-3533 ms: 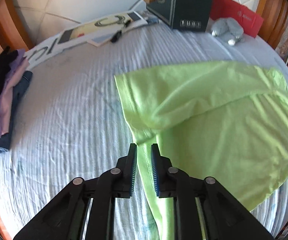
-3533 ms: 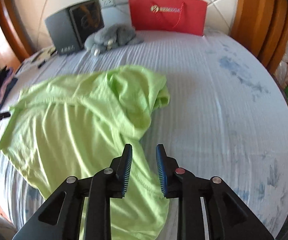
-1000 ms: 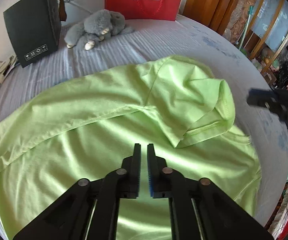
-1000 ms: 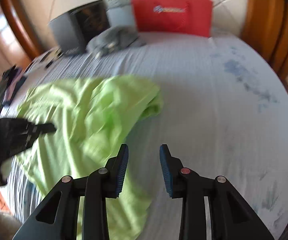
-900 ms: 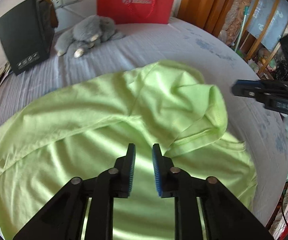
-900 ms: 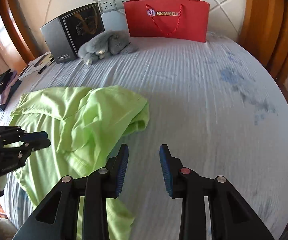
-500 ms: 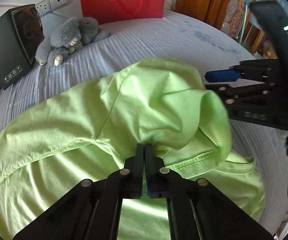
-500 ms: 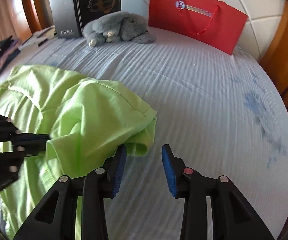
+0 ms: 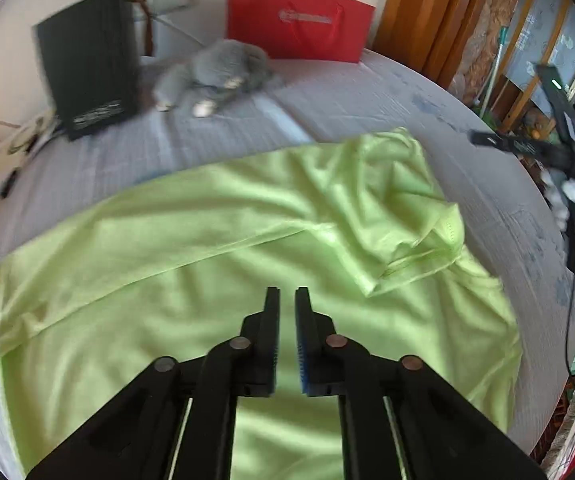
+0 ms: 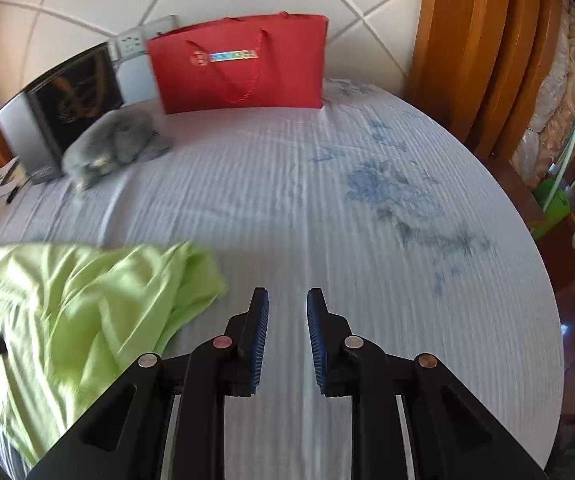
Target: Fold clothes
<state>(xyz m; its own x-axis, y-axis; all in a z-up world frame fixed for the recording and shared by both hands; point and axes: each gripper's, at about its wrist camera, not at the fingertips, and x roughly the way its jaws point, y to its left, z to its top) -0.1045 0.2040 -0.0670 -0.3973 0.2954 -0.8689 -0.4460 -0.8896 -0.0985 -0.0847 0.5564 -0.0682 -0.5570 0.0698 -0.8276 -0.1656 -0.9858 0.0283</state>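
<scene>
A lime green T-shirt point(image 9: 215, 240) lies spread on the bed, one side folded over and a sleeve point(image 9: 415, 216) bunched at the right. It also shows in the right wrist view point(image 10: 75, 312) at the lower left. My left gripper point(image 9: 286, 294) hovers above the shirt's middle, jaws slightly apart and empty. My right gripper point(image 10: 287, 296) is open and empty above bare sheet, to the right of the shirt. The right gripper also shows in the left wrist view point(image 9: 527, 146) at the far right.
The bed has a pale striped sheet point(image 10: 327, 208). At the headboard stand a red paper bag point(image 10: 239, 68), a black box point(image 9: 87, 64) and a grey plush toy point(image 9: 215, 76). Papers point(image 9: 7, 148) lie at the far left. Wooden frame and clutter lie off the right edge point(image 10: 547, 184).
My left gripper let go of the shirt fold, opened slightly and pulled back. My right gripper drew away to the right, off the shirt. The sleeve now lies flatter.
</scene>
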